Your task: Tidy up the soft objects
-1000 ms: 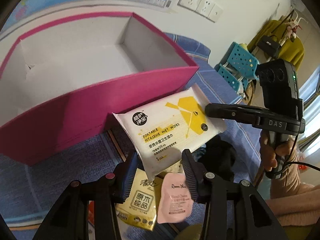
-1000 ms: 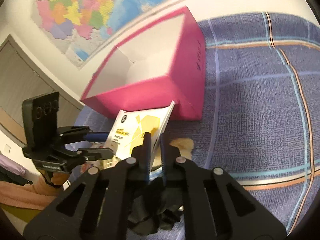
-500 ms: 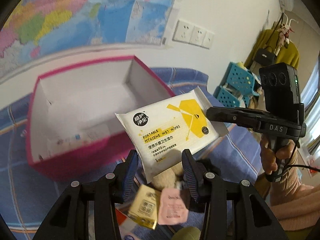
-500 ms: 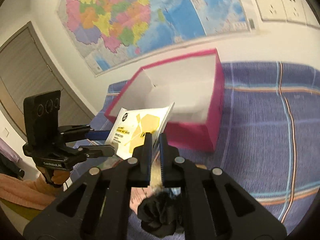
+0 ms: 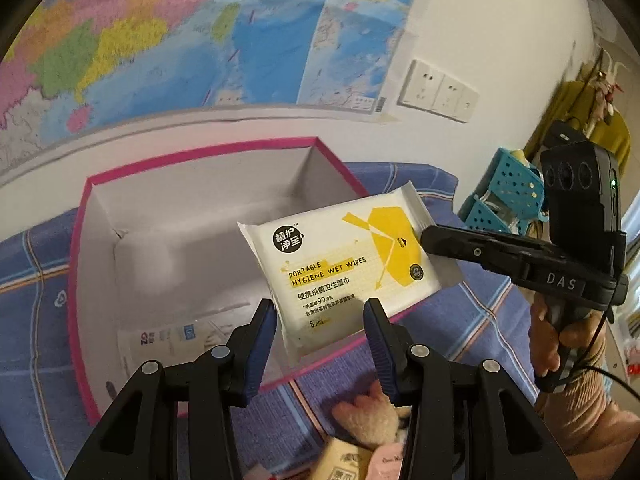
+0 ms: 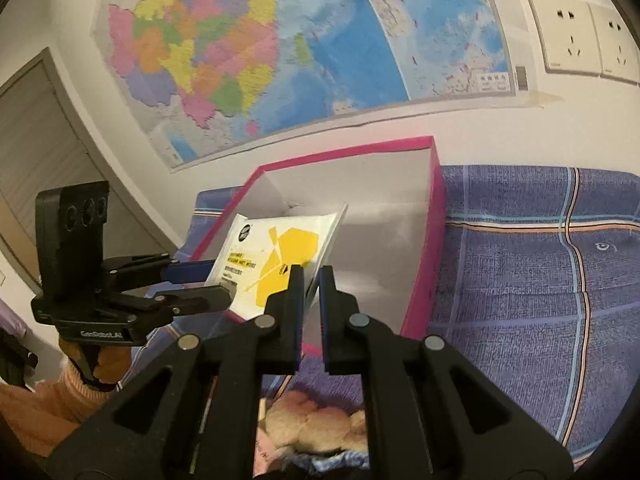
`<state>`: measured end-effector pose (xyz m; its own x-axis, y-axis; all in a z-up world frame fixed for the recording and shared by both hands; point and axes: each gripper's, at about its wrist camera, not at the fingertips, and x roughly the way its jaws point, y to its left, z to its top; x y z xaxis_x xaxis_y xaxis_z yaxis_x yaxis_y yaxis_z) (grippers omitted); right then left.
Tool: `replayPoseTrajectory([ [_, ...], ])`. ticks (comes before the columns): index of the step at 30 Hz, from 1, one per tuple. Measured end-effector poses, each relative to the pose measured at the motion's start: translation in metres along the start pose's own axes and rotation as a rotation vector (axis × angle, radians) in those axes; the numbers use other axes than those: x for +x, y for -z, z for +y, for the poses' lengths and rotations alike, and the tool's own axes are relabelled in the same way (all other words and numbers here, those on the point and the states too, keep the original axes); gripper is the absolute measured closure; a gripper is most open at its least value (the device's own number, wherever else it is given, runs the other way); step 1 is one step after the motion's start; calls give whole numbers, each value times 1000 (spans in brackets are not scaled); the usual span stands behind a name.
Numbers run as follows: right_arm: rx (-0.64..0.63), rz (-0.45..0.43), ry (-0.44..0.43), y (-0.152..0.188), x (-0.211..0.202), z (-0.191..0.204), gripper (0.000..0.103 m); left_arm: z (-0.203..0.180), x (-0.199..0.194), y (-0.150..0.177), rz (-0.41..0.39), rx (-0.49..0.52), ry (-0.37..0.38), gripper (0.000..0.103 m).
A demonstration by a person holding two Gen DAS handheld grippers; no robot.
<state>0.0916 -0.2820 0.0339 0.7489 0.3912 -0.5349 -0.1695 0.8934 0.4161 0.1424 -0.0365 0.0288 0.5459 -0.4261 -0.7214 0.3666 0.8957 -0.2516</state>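
A white and yellow pack of wet wipes (image 5: 340, 264) hangs in the air above the near wall of an open pink box (image 5: 208, 148). My right gripper (image 6: 311, 276) is shut on the pack's right edge; it also shows in the left wrist view (image 5: 430, 240). The pack shows in the right wrist view (image 6: 276, 256) too. My left gripper (image 5: 320, 312) is open, its fingers on either side of the pack's lower end without touching it. A white packet (image 5: 168, 336) lies inside the box.
The box (image 6: 436, 216) sits on a blue plaid cloth (image 6: 540, 272) against a wall with a map. A beige plush toy (image 5: 368, 416), a yellow sachet (image 5: 344, 460) and a pink sachet (image 5: 384, 464) lie below the grippers. A teal rack (image 5: 508, 196) stands far right.
Both grippers have risen and moved toward the box with the pack. The pack was low in front of the box's wall and now hangs over its near rim.
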Motion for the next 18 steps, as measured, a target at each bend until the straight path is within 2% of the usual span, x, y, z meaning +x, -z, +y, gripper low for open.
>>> replayPoseTrajectory([
  [6, 26, 44, 25, 1, 19, -13, 94, 10, 20, 5, 50, -23, -6, 58],
  [10, 26, 75, 64, 3, 27, -18, 93, 13, 35, 6, 89, -35, -37, 58],
  [14, 18, 81, 109, 4, 31, -20, 91, 15, 44, 5, 102, -61, -102, 51],
  [16, -1, 72, 116, 6, 28, -17, 88, 11, 39, 7, 76, -61, -138, 44],
  [18, -26, 53, 121, 9, 20, -11, 79, 5, 32, 10, 43, -48, -179, 39],
])
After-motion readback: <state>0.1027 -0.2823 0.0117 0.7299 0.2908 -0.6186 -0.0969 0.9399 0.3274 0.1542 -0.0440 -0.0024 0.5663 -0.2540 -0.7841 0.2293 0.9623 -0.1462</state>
